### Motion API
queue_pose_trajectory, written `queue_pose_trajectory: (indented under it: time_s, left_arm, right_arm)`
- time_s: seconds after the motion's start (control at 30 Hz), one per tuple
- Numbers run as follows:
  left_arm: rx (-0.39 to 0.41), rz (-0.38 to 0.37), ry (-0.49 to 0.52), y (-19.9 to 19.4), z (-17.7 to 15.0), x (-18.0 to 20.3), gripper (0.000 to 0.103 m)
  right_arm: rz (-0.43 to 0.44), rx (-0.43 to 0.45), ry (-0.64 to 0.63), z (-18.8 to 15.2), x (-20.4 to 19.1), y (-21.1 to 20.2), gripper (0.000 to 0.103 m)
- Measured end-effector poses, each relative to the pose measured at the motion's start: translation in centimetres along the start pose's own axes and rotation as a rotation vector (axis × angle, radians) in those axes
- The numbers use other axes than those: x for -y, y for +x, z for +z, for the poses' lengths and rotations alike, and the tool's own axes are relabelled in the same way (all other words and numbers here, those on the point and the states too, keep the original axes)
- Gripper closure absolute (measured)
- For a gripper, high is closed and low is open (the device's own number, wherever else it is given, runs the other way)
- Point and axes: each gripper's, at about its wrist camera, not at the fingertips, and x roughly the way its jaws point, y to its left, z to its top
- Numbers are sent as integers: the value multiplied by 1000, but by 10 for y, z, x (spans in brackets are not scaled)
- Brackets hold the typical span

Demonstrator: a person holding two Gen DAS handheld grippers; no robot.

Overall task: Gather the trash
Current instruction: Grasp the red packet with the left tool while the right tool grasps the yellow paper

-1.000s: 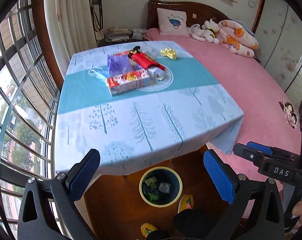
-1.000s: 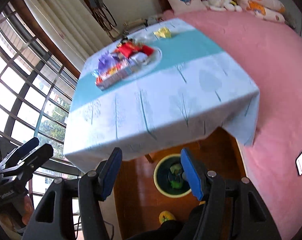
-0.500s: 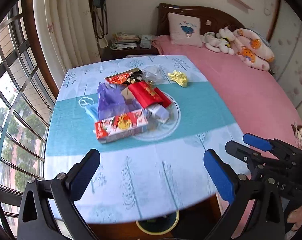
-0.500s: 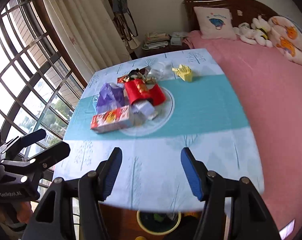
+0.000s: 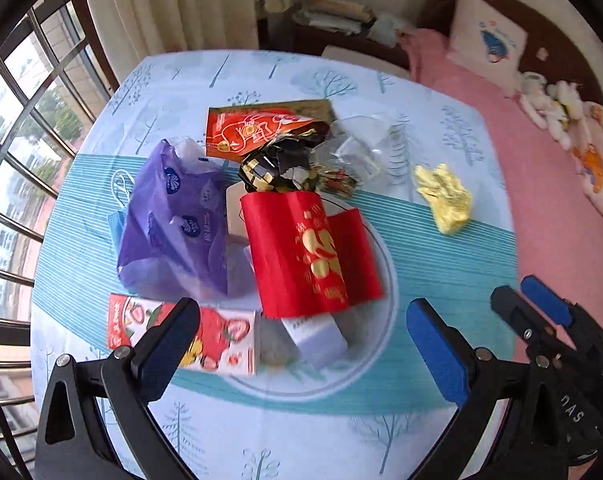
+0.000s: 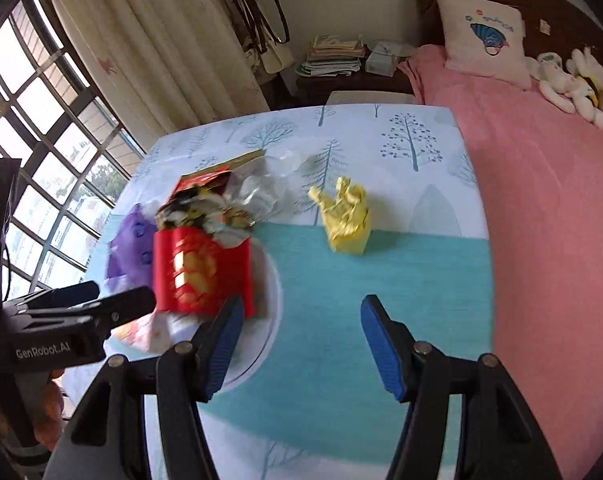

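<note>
A heap of trash lies on the tree-print tablecloth [image 5: 341, 432]: a red packet [image 5: 309, 256], a purple bag [image 5: 173, 220], a strawberry-print box [image 5: 221, 336], an orange snack wrapper [image 5: 253, 128], a black-and-gold wrapper [image 5: 281, 164] and clear plastic [image 5: 361, 144]. Some of it rests on a white plate [image 5: 385, 280]. A crumpled yellow paper [image 6: 347, 216] sits apart to the right. My left gripper [image 5: 301, 344] hovers open above the heap's near edge. My right gripper [image 6: 301, 344] is open over bare cloth, short of the yellow paper [image 5: 445, 196].
A pink bed [image 6: 549, 200] with a pillow [image 6: 485, 36] and plush toys [image 6: 573, 84] borders the table's right side. A barred window [image 5: 13, 160] and curtain [image 6: 173, 40] run along the left. A nightstand with stacked books [image 6: 333, 56] stands behind the table.
Both grippers have swept forward from the table's near edge to over the trash. The bin under the table has dropped out of view. Both stay open.
</note>
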Motion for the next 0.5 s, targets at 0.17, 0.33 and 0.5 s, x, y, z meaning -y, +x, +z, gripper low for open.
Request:
queue_pose_trajectory:
  time_s: [0.17, 0.33, 0.5]
  left_arm:
    - [-61, 88, -64, 39, 18, 4, 2]
    - [-83, 142, -91, 62, 25, 7, 12]
    - [-90, 194, -52, 77, 32, 17, 29]
  right_arm:
    - [-29, -30, -33, 27, 16, 50, 42]
    - [-36, -37, -45, 45, 22, 80, 42]
    - [-41, -60, -54, 51, 26, 101, 58]
